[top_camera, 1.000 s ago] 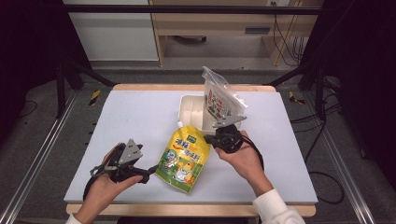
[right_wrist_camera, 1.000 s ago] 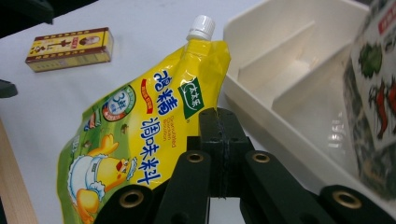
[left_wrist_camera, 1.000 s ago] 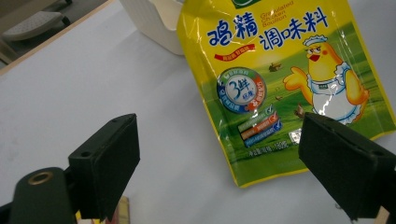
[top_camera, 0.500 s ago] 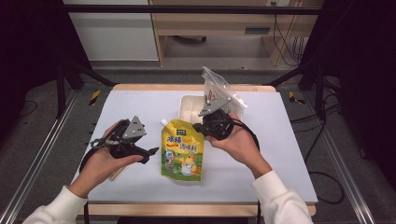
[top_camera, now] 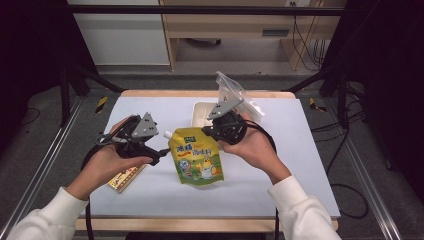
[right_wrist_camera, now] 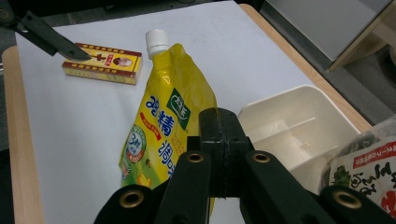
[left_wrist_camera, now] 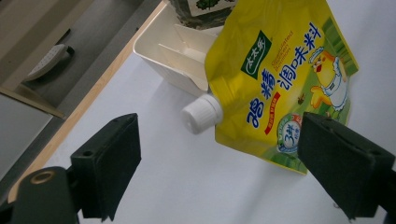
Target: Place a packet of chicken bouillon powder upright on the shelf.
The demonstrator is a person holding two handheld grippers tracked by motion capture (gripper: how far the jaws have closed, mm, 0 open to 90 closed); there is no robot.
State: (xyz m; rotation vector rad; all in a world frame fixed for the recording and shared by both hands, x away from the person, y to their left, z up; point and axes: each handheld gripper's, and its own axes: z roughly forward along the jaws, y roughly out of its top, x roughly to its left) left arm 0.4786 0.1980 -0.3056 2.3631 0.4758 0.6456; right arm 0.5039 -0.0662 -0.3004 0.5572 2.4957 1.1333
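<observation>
A yellow plastic stand-up pouch with a white screw cap (top_camera: pixel 196 156) lay flat near the middle of the white table (top_camera: pixel 300 150) in the high view, its cap pointing to the upper left of the frame. Compared with a second earlier, the pouch had shifted a little toward the far side of the table, and both hands had drawn in close on either side of it. The left gripper (top_camera: pixel 159 154) sat at the left centre of the high view, just beside the pouch's left edge; in the left gripper view its two black jaws stood wide apart and held nothing, with the cap (left_wrist_camera: pixel 201 115) between them and farther off. The right gripper (top_camera: pixel 212 129) rested at the pouch's upper right corner; in the right gripper view its jaws were pressed together with the pouch (right_wrist_camera: pixel 163 130) just beyond them, and whether they pinched its edge could not be told. A shallow cream plastic divided tray (top_camera: pixel 201 113) stood just behind the pouch, with a clear plastic bag of dark dried food (top_camera: pixel 235 95) leaning up at its right. A small red and yellow cardboard box (top_camera: pixel 124 178) lay at the lower left, partly under the left hand (top_camera: pixel 107 165). Judging by this, the left gripper appeared lined up to take the capped end.
</observation>
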